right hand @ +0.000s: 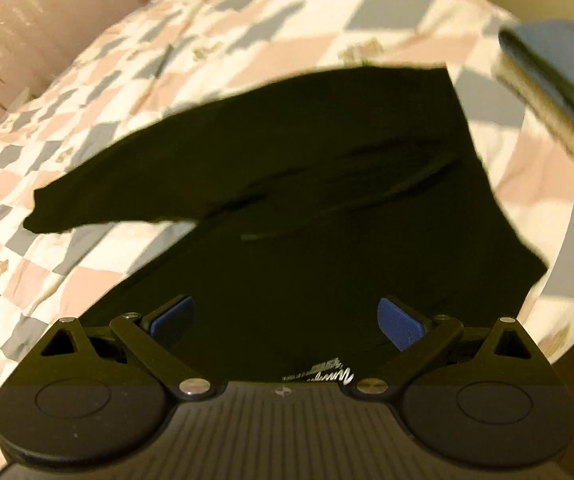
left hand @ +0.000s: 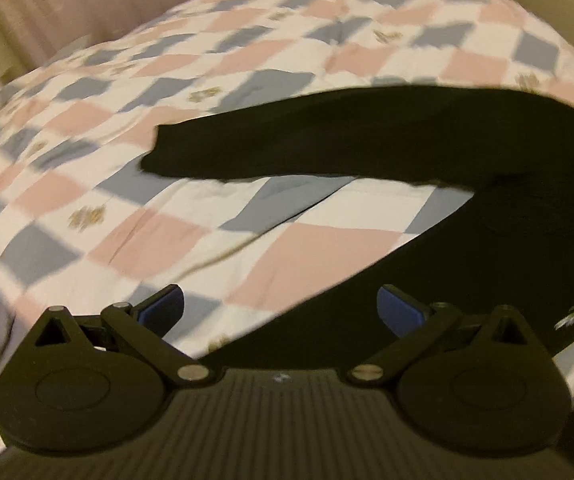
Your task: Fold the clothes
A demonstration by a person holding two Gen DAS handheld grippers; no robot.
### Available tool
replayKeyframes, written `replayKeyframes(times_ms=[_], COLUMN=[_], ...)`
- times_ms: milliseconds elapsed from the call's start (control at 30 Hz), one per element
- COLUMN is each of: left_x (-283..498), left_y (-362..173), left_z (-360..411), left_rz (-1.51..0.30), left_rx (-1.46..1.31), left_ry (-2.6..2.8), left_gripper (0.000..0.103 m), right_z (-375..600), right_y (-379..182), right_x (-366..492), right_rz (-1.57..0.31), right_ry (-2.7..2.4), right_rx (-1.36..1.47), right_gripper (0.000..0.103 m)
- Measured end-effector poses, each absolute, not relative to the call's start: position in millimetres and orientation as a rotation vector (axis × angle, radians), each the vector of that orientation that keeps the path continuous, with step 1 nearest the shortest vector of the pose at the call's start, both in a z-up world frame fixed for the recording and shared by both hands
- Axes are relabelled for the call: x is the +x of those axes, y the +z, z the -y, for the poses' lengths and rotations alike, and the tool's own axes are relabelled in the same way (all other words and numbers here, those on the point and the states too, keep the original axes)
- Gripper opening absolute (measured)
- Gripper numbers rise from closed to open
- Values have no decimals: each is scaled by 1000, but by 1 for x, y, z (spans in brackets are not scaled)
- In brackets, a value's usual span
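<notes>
Garment (right hand: 327,208) black, sleeve outstretched | bedspread (left hand: 167,80) checkered | tools (left hand: 281,312) (right hand: 287,320) agape

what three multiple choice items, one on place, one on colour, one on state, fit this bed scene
1. Where does the black long-sleeved garment lie?
A. on the pink, grey and white checked quilt
B. on a wooden chair
C. in a basket

2. What colour are the pads on the tool fingers?
A. red
B. blue
C. yellow

3. How does the left tool stand?
A. shut on the sleeve
B. shut on the quilt
C. open, holding nothing

Answers:
1 A, the garment is spread flat across the checked quilt in both views.
2 B, blue pads show on the inner faces of the fingers.
3 C, its fingers stand wide apart with only quilt and garment edge seen beyond them; the right tool is open too.
</notes>
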State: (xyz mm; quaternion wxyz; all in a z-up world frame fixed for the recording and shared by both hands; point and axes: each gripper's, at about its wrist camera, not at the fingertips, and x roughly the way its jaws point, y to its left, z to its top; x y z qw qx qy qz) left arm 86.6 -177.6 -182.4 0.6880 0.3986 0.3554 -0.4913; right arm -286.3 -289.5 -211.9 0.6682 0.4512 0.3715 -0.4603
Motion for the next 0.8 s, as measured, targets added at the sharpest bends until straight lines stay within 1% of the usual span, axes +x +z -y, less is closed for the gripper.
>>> replayKeyframes(times_ms=[67,100,133,167,267,333,400,467,500,533,567,600,633,667,700,733,800], left_x=[104,112,120,127,148,159,169,176,178,180,182,185,188,191,195,198,205], left_y=[-197,-204,-209,-214,-231,-241,-252,-263,-270,-277,-284,-292,-300,-308,-316,-324,-337], left_z=[199,211,227,243,294,333,372,411,430,445,461,476,490,501,513,524,537], left_rz=[-769,-754,-741,-727,-665,-627,-597,-574,-566,-561,-555,-549,-546,-542,-539,-537,-577], left_rx=[939,957,968,979,1019,1032,1051,1076,1096,1110,1123,1137,1157,1185,1214,1242,1289], left_ry=[-1193,-1245,-1296,-1347,-1457,-1509,-1567,-1630,-1660,-1675,-1690,-1705,-1713,-1721,-1729,-1737,-1769], left_gripper=[100,97,93,91,84,77,74,67,62,58,57,55,47,40,28,25,24], right_z=[293,297,306,317,362,399,437,475,491,509,526,540,554,567,577,586,605], right_y=[-226,-231,-235,-238,-243,-245,-247,-251,-254,-258,-263,-267,-271,-276,-280,-284,-293], right_x=[-282,-279,-276,-273,-259,-244,-227,-207,-198,-188,-179,-170,-162,-154,-148,-142,-130], right_rz=[-867,-891,-911,-920,-927,-933,-938,-946,-952,-960,-970,-978,-982,-981,-979,-976,-974], right_ry=[-1031,-1025,-1012,-992,-924,-874,-810,-734,-702,-665,-621,-582,-551,-526,-501,-474,-415], right_rx=[998,982,967,954,898,818,712,607,570,537,510,487,462,442,435,435,436], right_gripper=[100,100,98,93,90,90,87,82,80,75,67,63,59,60,60,60,60])
